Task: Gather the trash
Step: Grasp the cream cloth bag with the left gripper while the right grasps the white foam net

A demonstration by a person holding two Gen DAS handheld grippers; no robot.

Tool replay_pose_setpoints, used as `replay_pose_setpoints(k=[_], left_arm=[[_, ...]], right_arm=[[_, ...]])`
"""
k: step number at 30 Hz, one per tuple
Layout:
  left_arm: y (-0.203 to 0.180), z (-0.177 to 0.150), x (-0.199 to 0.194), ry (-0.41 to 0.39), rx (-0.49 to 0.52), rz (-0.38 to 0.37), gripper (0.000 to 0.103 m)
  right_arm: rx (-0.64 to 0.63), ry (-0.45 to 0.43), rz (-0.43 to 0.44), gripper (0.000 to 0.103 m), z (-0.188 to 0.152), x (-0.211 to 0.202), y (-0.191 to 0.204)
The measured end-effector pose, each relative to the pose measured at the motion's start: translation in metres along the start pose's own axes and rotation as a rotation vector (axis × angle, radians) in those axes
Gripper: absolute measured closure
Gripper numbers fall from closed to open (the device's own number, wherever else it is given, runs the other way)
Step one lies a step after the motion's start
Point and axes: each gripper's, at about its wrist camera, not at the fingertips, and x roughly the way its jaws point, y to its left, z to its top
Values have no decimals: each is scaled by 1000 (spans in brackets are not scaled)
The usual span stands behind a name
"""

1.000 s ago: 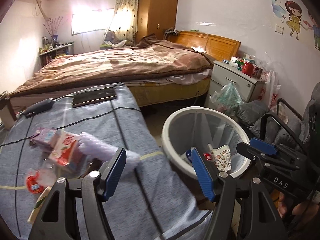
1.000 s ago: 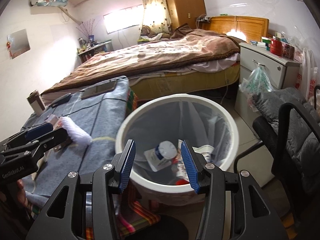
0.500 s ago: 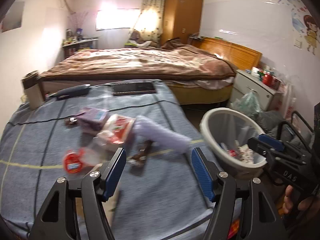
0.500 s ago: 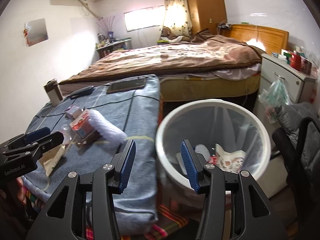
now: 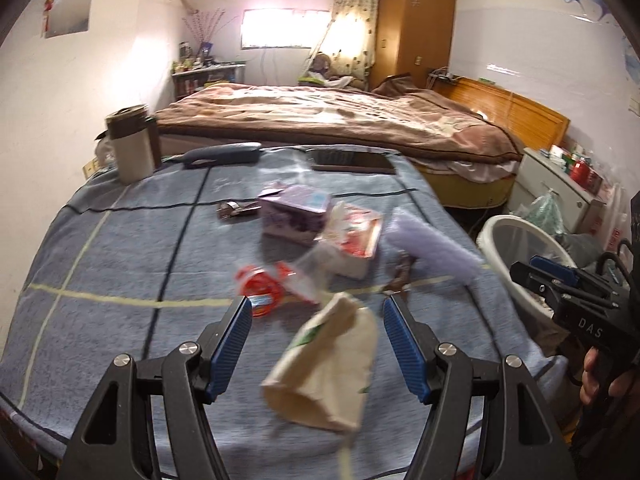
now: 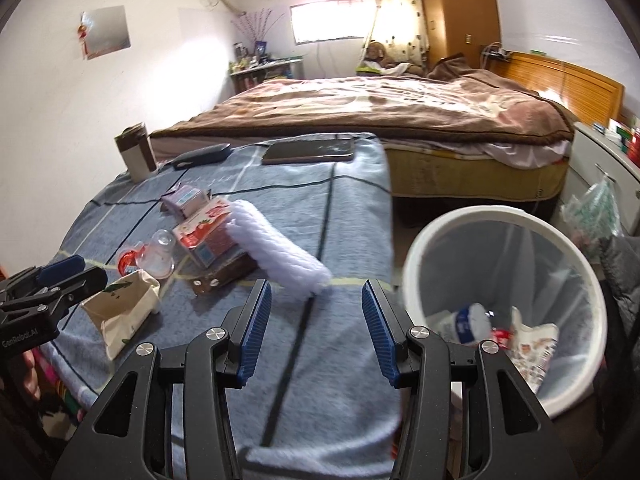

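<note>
Trash lies on the blue blanket-covered table (image 5: 120,264): a beige paper bag (image 5: 324,372), a red lid with a clear cup (image 5: 260,284), a red-and-white carton (image 5: 352,240), a purple carton (image 5: 296,212) and a white foam sleeve (image 5: 432,248). My left gripper (image 5: 316,308) is open just above the table, and the paper bag lies between its fingers without being pressed. My right gripper (image 6: 315,292) is open and empty, close behind the near end of the foam sleeve (image 6: 276,248). The white bin (image 6: 500,216) stands on the floor to the right with trash inside.
A phone (image 5: 352,160), a dark case (image 5: 224,154) and a thermos (image 5: 130,144) sit at the table's far edge. Beyond lies a bed (image 5: 340,120); a nightstand (image 5: 560,184) and a dark chair (image 6: 624,264) are near the bin.
Both grippers swung left from the bin toward the table. The bin slid to the right in both views. The paper bag now lies between my left fingers.
</note>
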Motion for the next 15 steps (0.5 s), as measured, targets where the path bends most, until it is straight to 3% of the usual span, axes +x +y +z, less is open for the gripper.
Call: replay_pose_setpoints(k=[5,15], left_arm=[[18,-6,8,39,-7,12,32],[18,-15,23,86,8,-63,32]], right_arm=[[-27,16,-11,53,5,11,6],[-61,44,-15,53,13,30,12]])
